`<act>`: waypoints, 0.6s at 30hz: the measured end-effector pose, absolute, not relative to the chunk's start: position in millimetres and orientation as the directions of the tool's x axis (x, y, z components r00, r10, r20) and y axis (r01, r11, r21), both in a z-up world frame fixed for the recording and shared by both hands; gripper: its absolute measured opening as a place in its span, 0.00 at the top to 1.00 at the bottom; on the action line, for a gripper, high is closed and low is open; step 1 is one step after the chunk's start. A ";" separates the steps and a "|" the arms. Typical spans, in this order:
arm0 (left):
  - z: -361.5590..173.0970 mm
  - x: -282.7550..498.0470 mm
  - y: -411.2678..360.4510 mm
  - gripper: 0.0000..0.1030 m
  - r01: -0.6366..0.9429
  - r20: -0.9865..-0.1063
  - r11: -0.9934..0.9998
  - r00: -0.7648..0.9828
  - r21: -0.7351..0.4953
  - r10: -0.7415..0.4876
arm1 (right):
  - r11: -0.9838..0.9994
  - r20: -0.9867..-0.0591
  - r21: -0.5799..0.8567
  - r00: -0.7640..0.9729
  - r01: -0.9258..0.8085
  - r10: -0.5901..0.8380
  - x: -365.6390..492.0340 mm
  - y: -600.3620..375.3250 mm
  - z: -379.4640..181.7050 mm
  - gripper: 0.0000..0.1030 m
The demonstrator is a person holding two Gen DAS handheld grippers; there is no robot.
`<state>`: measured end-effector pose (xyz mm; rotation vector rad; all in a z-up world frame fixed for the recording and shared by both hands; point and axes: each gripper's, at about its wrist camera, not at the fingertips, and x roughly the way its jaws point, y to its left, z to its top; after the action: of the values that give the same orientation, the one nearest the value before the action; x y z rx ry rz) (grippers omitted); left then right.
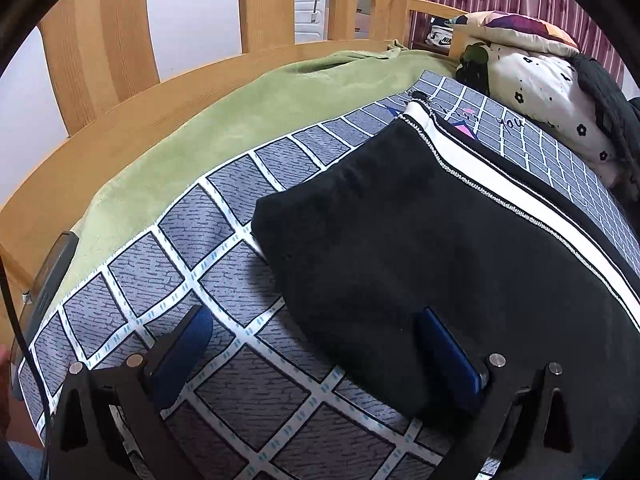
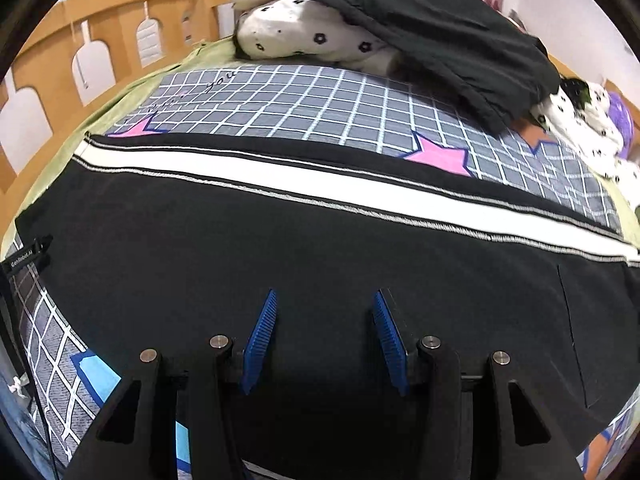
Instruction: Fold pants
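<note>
Black pants [image 1: 400, 220] with a white side stripe [image 1: 500, 184] lie flat on a grey checked bedsheet [image 1: 240, 184]. My left gripper [image 1: 312, 314] stands wide open at their near left end. Its left finger [image 1: 188, 340] is over the sheet and its right finger [image 1: 444, 344] over the black cloth, with nothing pinched. In the right wrist view the pants [image 2: 280, 240] stretch across the whole picture, with the stripe [image 2: 320, 184] on the far side. My right gripper [image 2: 326, 293] hovers over the black cloth, jaws partly apart, with only flat fabric showing below the gap.
A green blanket [image 1: 240, 112] and a wooden bed rail [image 1: 120, 40] run along the far left side. Flowered pillows [image 2: 300, 36] lie at the head with a dark garment [image 2: 440, 28] draped over them. A dark flat device [image 1: 52, 272] lies at the bed's left edge.
</note>
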<state>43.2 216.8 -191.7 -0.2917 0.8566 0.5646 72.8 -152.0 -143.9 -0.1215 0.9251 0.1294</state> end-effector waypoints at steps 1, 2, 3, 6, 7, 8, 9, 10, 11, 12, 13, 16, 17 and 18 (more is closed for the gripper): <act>-191.7 43.2 216.7 0.00 -0.577 -0.778 0.816 0.522 -0.020 0.350 | 0.985 -0.802 -0.051 0.594 -0.167 0.059 73.5 -151.2 -143.5 0.52; -191.7 43.3 216.8 0.00 -0.577 -0.778 0.817 0.522 -0.019 0.351 | 0.984 -0.803 -0.054 0.593 -0.168 0.057 74.1 -149.7 -143.1 0.52; -191.8 43.2 216.9 0.00 -0.577 -0.778 0.817 0.522 -0.019 0.350 | 0.984 -0.804 -0.057 0.592 -0.167 0.054 74.7 -148.3 -142.8 0.52; -191.8 43.0 217.0 0.00 -0.577 -0.778 0.817 0.522 -0.019 0.350 | 0.986 -0.807 -0.049 0.588 -0.158 0.054 75.4 -145.6 -143.0 0.52; -191.9 43.1 217.0 0.00 -0.577 -0.778 0.817 0.522 -0.019 0.350 | 0.987 -0.808 -0.047 0.587 -0.156 0.054 75.2 -144.8 -143.6 0.52; -191.8 42.9 217.2 0.00 -0.577 -0.778 0.817 0.522 -0.019 0.350 | 0.987 -0.809 -0.045 0.585 -0.155 0.055 75.6 -144.4 -144.0 0.52; -191.9 43.0 217.2 0.00 -0.576 -0.778 0.817 0.522 -0.019 0.350 | 0.987 -0.811 -0.044 0.583 -0.154 0.055 75.7 -143.2 -144.8 0.52; -191.9 43.0 217.1 0.00 -0.576 -0.778 0.817 0.522 -0.019 0.350 | 0.987 -0.813 -0.044 0.580 -0.153 0.054 75.8 -141.9 -145.7 0.52; -191.9 43.0 217.1 0.00 -0.576 -0.778 0.817 0.522 -0.019 0.350 | 0.987 -0.815 -0.045 0.577 -0.154 0.053 75.5 -140.9 -146.6 0.52; -191.9 43.0 217.2 0.00 -0.576 -0.778 0.817 0.522 -0.019 0.350 | 0.987 -0.816 -0.047 0.575 -0.155 0.052 75.3 -139.8 -147.3 0.52; -191.9 42.3 217.8 0.00 -0.576 -0.778 0.817 0.522 -0.019 0.350 | 0.986 -0.817 -0.051 0.575 -0.156 0.049 74.7 -138.5 -147.8 0.52; -191.9 43.1 217.2 0.00 -0.576 -0.778 0.817 0.522 -0.019 0.350 | 0.985 -0.815 -0.062 0.577 -0.158 0.042 72.8 -135.7 -147.4 0.52; -191.9 43.0 217.3 0.00 -0.576 -0.778 0.817 0.522 -0.019 0.350 | 0.986 -0.815 -0.062 0.578 -0.158 0.041 72.6 -135.5 -147.0 0.52; -191.9 43.1 217.2 0.00 -0.576 -0.778 0.817 0.522 -0.019 0.350 | 0.986 -0.815 -0.063 0.578 -0.156 0.040 72.6 -135.4 -146.7 0.52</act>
<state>43.1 217.2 -191.9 -0.2907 0.8566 0.5636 72.6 -135.4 -146.7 -0.1327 0.9486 0.1152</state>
